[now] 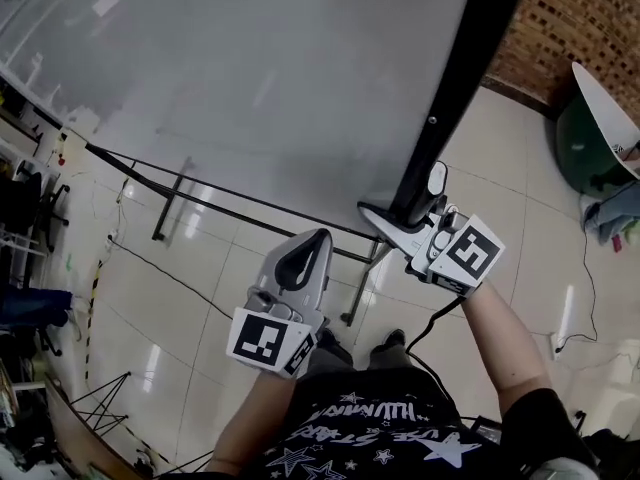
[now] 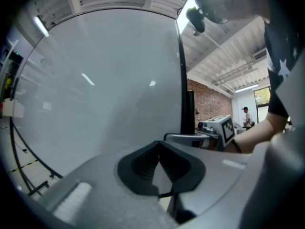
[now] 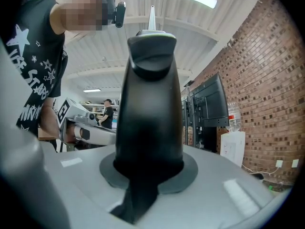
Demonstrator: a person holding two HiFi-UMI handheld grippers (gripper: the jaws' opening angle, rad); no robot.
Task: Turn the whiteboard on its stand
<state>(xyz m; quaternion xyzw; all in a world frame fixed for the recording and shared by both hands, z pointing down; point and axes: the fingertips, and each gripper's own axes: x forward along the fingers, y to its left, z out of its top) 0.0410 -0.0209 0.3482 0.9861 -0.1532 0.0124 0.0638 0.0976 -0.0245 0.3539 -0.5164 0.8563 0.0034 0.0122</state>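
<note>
The big grey whiteboard [image 1: 280, 78] fills the top of the head view, and its black side frame [image 1: 460, 68] runs slantwise down to my right gripper [image 1: 412, 226]. That gripper is shut on the frame's lower end. In the right gripper view the black frame [image 3: 150, 104] stands upright between the jaws of the right gripper [image 3: 147, 175]. My left gripper [image 1: 305, 253] hovers to the left, in front of the board face, shut with nothing in it. In the left gripper view the left gripper [image 2: 159, 168] faces the whiteboard [image 2: 105, 89], apart from it.
The stand's black floor bars [image 1: 220, 203] and a cable [image 1: 150, 263] cross the tiled floor below the board. A brick wall [image 1: 570, 18] and a green and white seat [image 1: 590, 138] lie to the right. Wall monitors [image 3: 212, 104] and a distant person [image 3: 108, 112] show behind.
</note>
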